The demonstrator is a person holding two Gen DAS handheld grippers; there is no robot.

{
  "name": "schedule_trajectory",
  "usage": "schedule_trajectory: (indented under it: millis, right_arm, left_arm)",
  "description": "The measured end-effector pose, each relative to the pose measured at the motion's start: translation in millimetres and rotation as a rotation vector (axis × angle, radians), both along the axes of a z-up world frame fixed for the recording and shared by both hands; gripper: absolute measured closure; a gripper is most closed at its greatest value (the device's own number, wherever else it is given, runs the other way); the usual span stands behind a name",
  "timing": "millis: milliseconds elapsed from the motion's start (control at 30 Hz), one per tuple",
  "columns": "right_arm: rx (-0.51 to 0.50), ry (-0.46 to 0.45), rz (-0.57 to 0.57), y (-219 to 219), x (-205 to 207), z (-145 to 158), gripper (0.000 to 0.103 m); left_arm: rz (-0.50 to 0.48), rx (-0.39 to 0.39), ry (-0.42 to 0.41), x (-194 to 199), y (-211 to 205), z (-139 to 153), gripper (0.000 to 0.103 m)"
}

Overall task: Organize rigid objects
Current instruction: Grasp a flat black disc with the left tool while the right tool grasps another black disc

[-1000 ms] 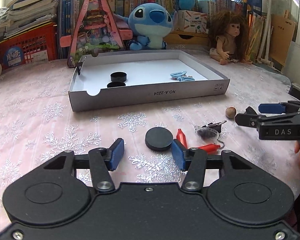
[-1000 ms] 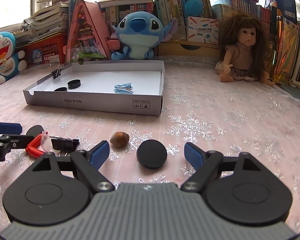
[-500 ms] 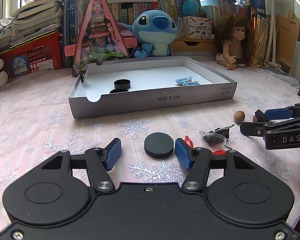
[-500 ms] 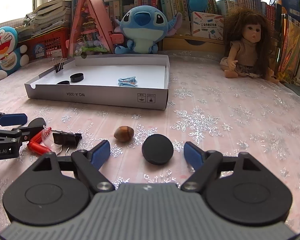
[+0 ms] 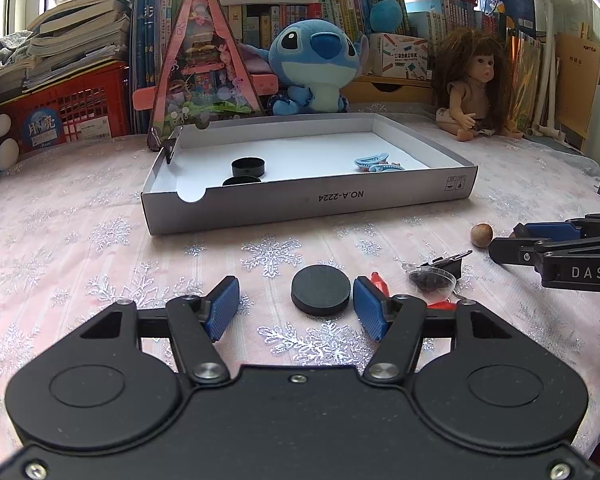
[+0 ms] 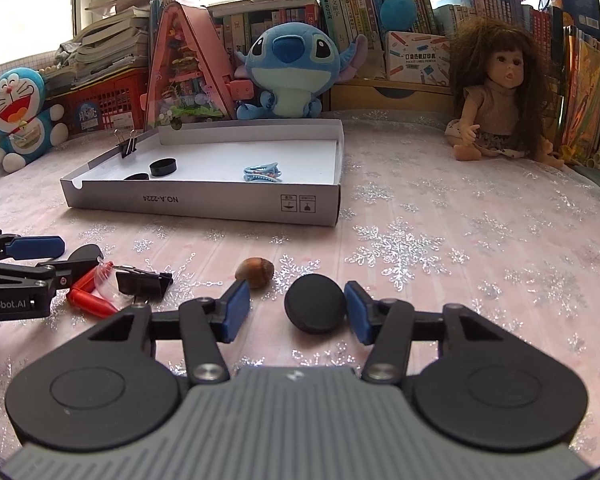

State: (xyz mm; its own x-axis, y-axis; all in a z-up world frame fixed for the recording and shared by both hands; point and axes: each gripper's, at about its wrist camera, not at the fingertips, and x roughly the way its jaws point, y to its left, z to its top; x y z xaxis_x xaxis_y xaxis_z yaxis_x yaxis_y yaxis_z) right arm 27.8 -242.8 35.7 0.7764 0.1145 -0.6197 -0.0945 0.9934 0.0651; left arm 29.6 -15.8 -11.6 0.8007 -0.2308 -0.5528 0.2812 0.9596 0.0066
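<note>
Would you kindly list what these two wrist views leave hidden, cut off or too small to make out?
- Nearer black puck in the tray: left wrist view, mostly hidden by the tray front wall.
- Red item: right wrist view, partly covered by the left tool; identity unclear.
- Right tool: left wrist view, cut off by the right edge.
- Clear dome's dark contents: too small.

Bright window [image 5: 4, 4] at left, packed bookshelf [image 5: 260, 20] behind, snowflake tablecloth [image 5: 60, 240] w/ pink stripes.

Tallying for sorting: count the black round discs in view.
4 discs: two in the white cardboard tray, one before the left gripper, one before the right gripper; others may hide.
</note>
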Motion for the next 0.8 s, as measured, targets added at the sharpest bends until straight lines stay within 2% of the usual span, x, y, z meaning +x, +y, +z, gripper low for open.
schedule_trajectory:
  millis: [100, 233, 467, 567, 633, 700, 800]
  right_arm:
    - [0.013, 0.0, -0.004, -1.6, 0.1, 0.1, 0.047]
    - [0.003, -0.009, -0.028, -2.7, -1.9, 3.1, 0.037]
    - [0.021, 0.007, -0.033, -11.7, -6.4, 5.6, 0.036]
    - [0.053, 0.018, -0.05, -16.1, -5.0, 4.8, 0.045]
    - [0.058, 0.019, -0.056, -16.4, -4.8, 5.2, 0.058]
    - [0.046, 0.018, -0.053, -14.0, -5.4, 6.1, 0.066]
    - [0.03, 0.003, -0.044, -9.3, -7.7, 8.3, 0.066]
  left_arm:
    - [0.0, -0.001, 0.0, 0.0, 0.1, 0.0, 0.042]
    - [0.0, -0.003, 0.0, -0.1, 0.9, 0.1, 0.042]
    - [0.0, -0.002, 0.0, -0.2, 1.1, -0.2, 0.042]
    - [0.0, -0.003, 0.0, -0.4, 1.1, -0.3, 0.042]
    - [0.0, -0.002, -0.001, -0.3, 1.2, -0.4, 0.042]
    - [0.0, -0.002, -0.001, -0.6, 1.1, -0.4, 0.042]
    - [0.0, -0.003, -0.001, -0.4, 1.3, -0.6, 0.042]
